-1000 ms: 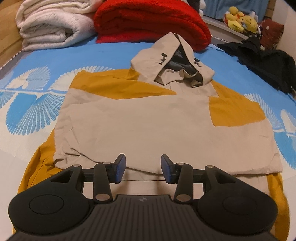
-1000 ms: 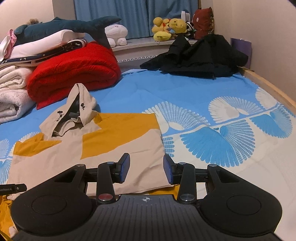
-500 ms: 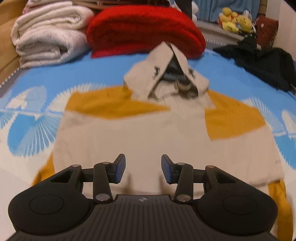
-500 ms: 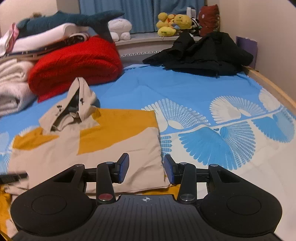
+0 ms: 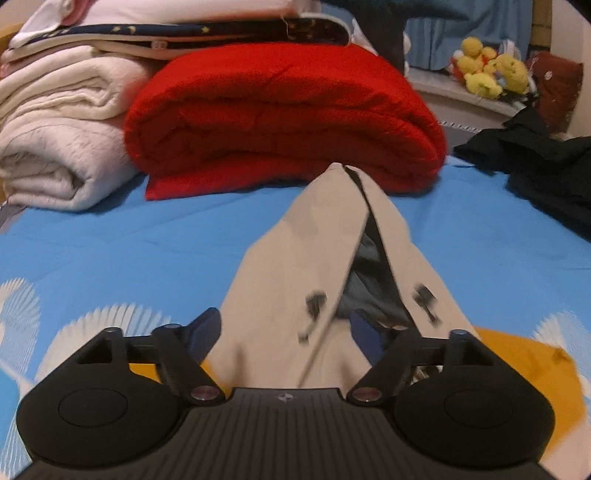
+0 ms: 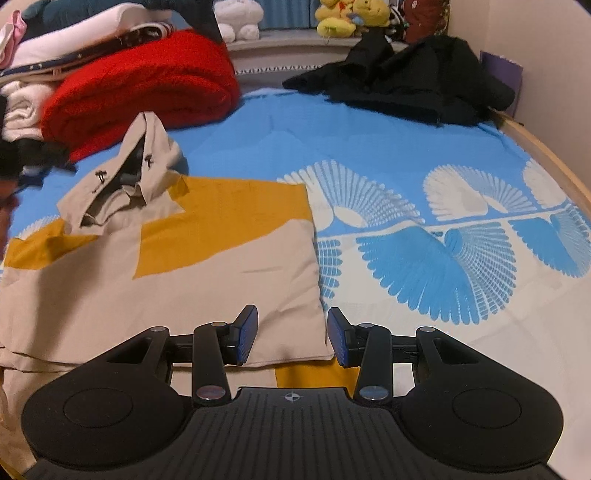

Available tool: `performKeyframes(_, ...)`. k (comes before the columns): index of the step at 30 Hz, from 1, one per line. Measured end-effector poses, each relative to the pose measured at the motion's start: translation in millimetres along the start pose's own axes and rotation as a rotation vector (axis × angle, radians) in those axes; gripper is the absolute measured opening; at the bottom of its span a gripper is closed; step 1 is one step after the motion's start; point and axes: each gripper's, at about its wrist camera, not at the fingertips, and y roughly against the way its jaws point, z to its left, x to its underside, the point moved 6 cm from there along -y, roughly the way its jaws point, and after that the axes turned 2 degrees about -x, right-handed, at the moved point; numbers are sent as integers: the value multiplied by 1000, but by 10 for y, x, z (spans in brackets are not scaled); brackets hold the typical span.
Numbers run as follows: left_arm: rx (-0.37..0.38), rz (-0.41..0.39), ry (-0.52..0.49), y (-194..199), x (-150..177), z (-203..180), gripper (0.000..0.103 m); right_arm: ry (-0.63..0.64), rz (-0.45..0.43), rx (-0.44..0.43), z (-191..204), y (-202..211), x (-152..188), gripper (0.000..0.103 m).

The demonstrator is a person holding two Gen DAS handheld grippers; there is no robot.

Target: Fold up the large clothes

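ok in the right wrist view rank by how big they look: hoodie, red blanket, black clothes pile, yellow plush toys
1. hoodie, though nearness to the camera inflates it
2. red blanket and black clothes pile: they look about alike, so no ranking between them
3. yellow plush toys, smallest, and farthest back

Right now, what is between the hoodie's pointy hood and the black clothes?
Only bare blue bedsheet. The right wrist view shows it best: nothing lies between the hood and the black clothes.
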Motion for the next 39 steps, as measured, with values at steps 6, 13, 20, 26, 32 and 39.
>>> performKeyframes(6,4,47,82,-733,-162,-126,87,1,47,5,-24,-174,45,43)
performKeyframes(13,-30,27,46,-1073,-91,-345,86,9,69,12,-77,-243,61,43)
performKeyframes(20,-59,-43,-148,-887,-205,-486,3,-22,75,8,-131,-226,49,43)
performKeyframes(26,76,-160,-192,331,-5,-330,3,-40,36,-13,-115,-72,-70,43)
performKeyframes(32,165,-49,-209,1549,1478,320,4,-91,-18,-45,-95,100,-170,43)
performKeyframes(39,112,164,31,1836,2487,1026,14,-128,-95,-114,82,242,-169,43)
